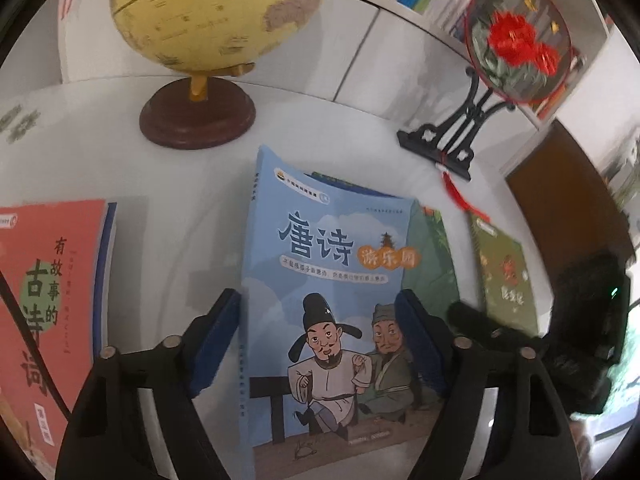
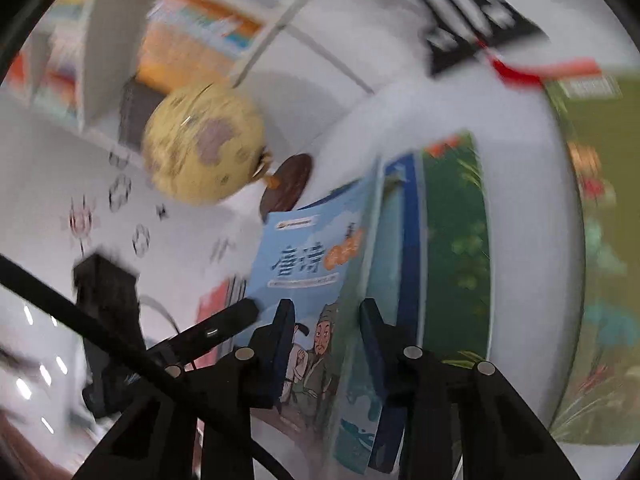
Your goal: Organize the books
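White table: both jaws bracket the blue book.

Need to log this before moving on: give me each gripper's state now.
Left gripper: jaws astride the blue Tang poetry book; grip cannot be told.
Right gripper: jaws around that book's right edge; contact unclear.

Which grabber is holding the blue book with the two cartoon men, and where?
Both straddle the blue book: left gripper across its lower cover, right gripper at its right edge. Whether either actually grips cannot be told.

"唐诗" & "游乐园" on blue book cover; "有故事的古诗" on pink book cover.
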Demonstrator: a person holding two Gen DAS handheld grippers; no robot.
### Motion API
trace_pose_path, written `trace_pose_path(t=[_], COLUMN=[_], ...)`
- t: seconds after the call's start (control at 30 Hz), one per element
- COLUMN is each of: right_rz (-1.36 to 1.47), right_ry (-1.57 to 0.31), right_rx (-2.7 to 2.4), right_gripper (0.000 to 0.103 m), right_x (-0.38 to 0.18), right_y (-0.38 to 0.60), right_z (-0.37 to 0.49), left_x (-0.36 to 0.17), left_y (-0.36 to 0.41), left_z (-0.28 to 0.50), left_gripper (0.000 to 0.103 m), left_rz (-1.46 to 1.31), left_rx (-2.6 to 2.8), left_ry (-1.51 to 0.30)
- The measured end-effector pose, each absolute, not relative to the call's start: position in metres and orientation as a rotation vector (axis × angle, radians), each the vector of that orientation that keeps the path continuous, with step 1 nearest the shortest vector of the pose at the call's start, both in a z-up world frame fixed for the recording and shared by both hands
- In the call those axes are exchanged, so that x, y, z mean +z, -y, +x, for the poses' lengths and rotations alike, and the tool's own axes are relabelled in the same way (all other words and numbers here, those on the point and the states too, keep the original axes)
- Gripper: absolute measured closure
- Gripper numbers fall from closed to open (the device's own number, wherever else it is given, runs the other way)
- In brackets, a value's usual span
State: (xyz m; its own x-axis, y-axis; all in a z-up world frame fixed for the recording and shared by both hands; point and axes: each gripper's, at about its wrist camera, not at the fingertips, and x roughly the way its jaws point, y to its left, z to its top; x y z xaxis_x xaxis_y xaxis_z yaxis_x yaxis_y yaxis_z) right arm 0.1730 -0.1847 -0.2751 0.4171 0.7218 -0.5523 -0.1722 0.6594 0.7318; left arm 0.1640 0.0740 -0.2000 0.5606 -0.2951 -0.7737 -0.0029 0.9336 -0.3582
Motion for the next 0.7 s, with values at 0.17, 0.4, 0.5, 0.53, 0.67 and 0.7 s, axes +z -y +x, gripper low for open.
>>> trace_pose_path(t=[0.17, 0.4, 0.5, 0.53, 0.67, 0.7], right_rz=[0.537, 0.398, 0.428, 0.459, 0.516, 0.536], right_ry=[-0.934, -0.925, -0.976, -0.990, -1.009, -1.003], right_rx=[0.590, 0.584, 0.522, 0.514, 0.476, 0.478], right_gripper=[0.088, 0.091, 0.091, 0.091, 0.091, 0.091], right_x=[-0.261, -0.244, -0.260, -0.267, -0.285, -0.286], right_y=[0.174, 0.154, 0.165, 0.168, 0.174, 0.175], right_z=[0.165, 0.164, 0.169, 0.170, 0.169, 0.169], left_x=[-0.195, -0.207, -0.218, -0.219, -0.229, -0.231], left_y=[-0.077, -0.088, -0.103, -0.104, -0.096, -0.096], left_z=[0.163, 0.166, 0.170, 0.170, 0.173, 0.173], left_gripper=[0.049, 0.050, 0.050, 0.050, 0.049, 0.049], left_rz=[-0.331, -0.369, -0.477, -0.486, -0.407, -0.406], left_rx=[-0.176, -0.166, -0.167, -0.167, -0.135, -0.129], left_ry=[-0.959, -0.969, -0.978, -0.979, -1.024, -1.037])
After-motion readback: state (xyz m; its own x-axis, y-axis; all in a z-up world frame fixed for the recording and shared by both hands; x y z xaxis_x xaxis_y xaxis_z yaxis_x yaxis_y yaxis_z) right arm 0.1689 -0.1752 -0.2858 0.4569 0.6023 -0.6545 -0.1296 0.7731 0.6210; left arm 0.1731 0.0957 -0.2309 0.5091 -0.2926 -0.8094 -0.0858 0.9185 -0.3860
